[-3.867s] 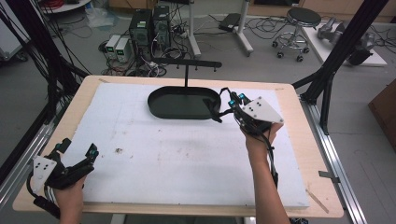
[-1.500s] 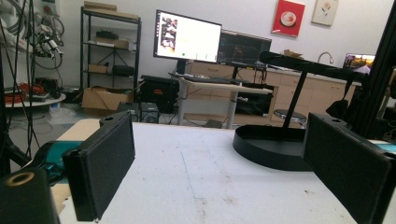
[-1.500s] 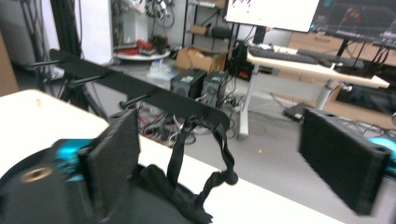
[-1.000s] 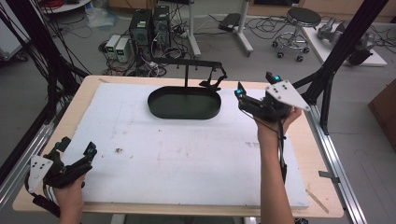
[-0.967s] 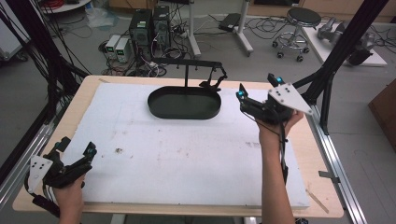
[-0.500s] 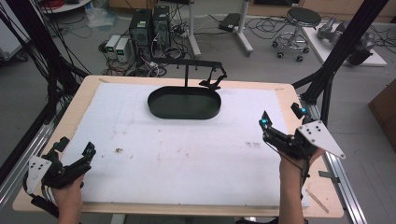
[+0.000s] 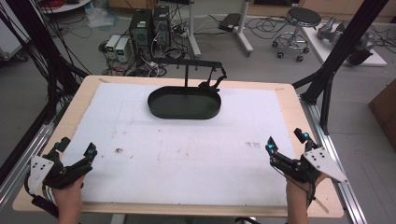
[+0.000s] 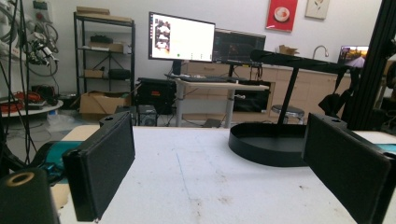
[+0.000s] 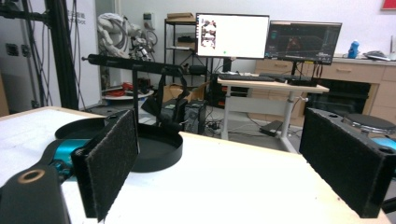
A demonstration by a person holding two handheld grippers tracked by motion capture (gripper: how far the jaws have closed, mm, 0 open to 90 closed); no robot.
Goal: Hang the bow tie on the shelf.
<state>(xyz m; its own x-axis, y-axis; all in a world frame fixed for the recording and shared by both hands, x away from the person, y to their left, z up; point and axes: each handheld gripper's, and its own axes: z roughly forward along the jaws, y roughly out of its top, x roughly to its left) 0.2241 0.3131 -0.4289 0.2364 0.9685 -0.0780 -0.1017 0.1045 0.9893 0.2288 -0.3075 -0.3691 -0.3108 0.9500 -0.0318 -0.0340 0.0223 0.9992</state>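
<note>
A lab: monitors [image 9: 232, 35] on a desk [image 9: 271, 83], computer towers [image 7: 150, 24] with tangled cables, equipment shelves [image 8: 103, 51], and a stool [image 7: 303, 17] beyond the bench's far edge.

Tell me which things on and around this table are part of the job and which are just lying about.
Part of the job:
black oval tray
black hanger stand with a dark item hung at its end
left gripper, open
right gripper, open

Just lying about:
computer towers on the floor
stool
monitors on the desk
shelf rack
</note>
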